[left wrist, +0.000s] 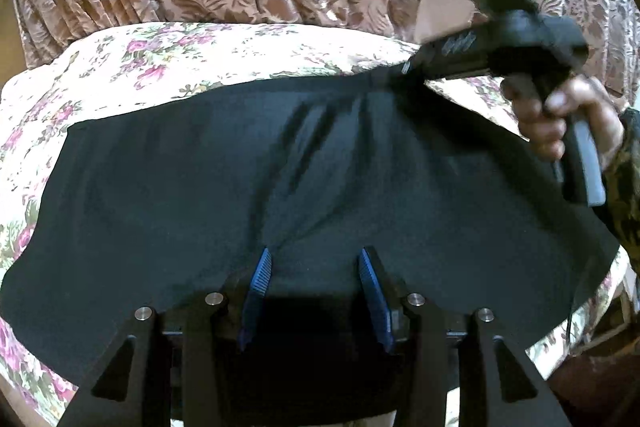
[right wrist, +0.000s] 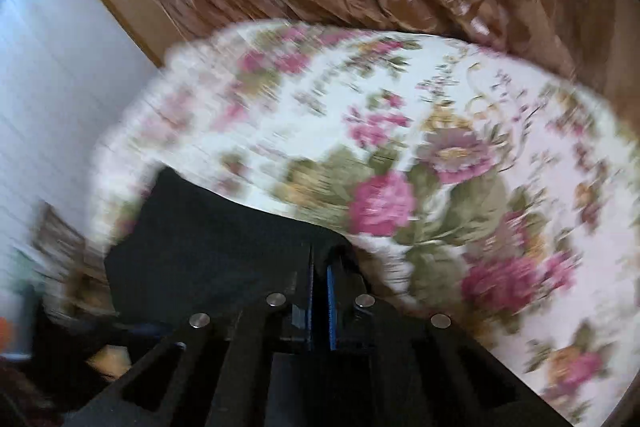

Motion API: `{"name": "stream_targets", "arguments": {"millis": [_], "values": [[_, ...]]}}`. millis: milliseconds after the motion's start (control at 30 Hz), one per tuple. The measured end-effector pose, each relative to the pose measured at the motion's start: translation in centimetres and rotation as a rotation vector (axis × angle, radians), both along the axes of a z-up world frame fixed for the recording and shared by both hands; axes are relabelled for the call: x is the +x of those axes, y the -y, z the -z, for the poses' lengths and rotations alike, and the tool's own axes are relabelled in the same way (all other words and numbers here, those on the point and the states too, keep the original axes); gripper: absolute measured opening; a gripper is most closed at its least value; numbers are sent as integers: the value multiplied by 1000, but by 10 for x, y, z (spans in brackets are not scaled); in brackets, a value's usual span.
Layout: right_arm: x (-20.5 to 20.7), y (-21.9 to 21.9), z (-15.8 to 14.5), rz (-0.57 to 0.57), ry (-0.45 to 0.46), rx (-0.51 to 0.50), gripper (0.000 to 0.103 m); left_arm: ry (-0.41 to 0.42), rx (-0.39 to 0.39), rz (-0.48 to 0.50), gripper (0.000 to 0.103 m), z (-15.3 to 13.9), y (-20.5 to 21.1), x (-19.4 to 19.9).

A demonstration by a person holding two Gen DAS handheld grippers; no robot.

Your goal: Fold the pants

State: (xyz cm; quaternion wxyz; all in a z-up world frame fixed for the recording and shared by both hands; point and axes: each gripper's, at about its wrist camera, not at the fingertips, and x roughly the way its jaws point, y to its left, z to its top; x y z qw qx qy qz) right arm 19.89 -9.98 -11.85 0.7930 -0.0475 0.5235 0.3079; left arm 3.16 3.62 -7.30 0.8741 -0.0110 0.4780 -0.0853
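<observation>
Pants (left wrist: 280, 179) lie flat across the floral bed (left wrist: 168, 59), long axis crosswise ahead of me; my right hand-held gripper (right wrist: 320, 267) is clamped on their far edge, left hand-held gripper (left wrist: 316, 259) half-open over the near hem.

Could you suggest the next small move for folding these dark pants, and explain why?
Probably close the left hand-held gripper on the near edge of the pants. Its jaws stand apart over the cloth, while the right hand-held gripper looks already shut on the far edge beside the floral cover.
</observation>
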Motion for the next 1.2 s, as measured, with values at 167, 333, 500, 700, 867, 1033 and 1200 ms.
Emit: {"name": "stream_targets", "arguments": {"millis": [167, 333, 500, 700, 867, 1033, 1200], "values": [[-4, -20, 21, 4, 45, -146, 6, -17, 26, -20, 47, 0, 4, 7], [-17, 1, -4, 93, 57, -83, 38, -2, 96, -72, 48, -11, 3, 1], [-51, 42, -39, 223, 89, 37, 53, 5, 109, -128, 48, -18, -10, -8], [-117, 124, -53, 418, 90, 80, 54, 20, 116, -160, 48, -23, -17, -20], [-177, 217, -49, 629, 59, 119, 54, 37, 106, -142, 48, -29, -11, -28], [-247, 319, -43, 901, 31, 202, 54, 19, 90, -117, 48, -26, 2, -26], [-306, 397, -42, 1123, 53, 381, 54, -11, 77, -77, 48, -17, 19, -23]]}}
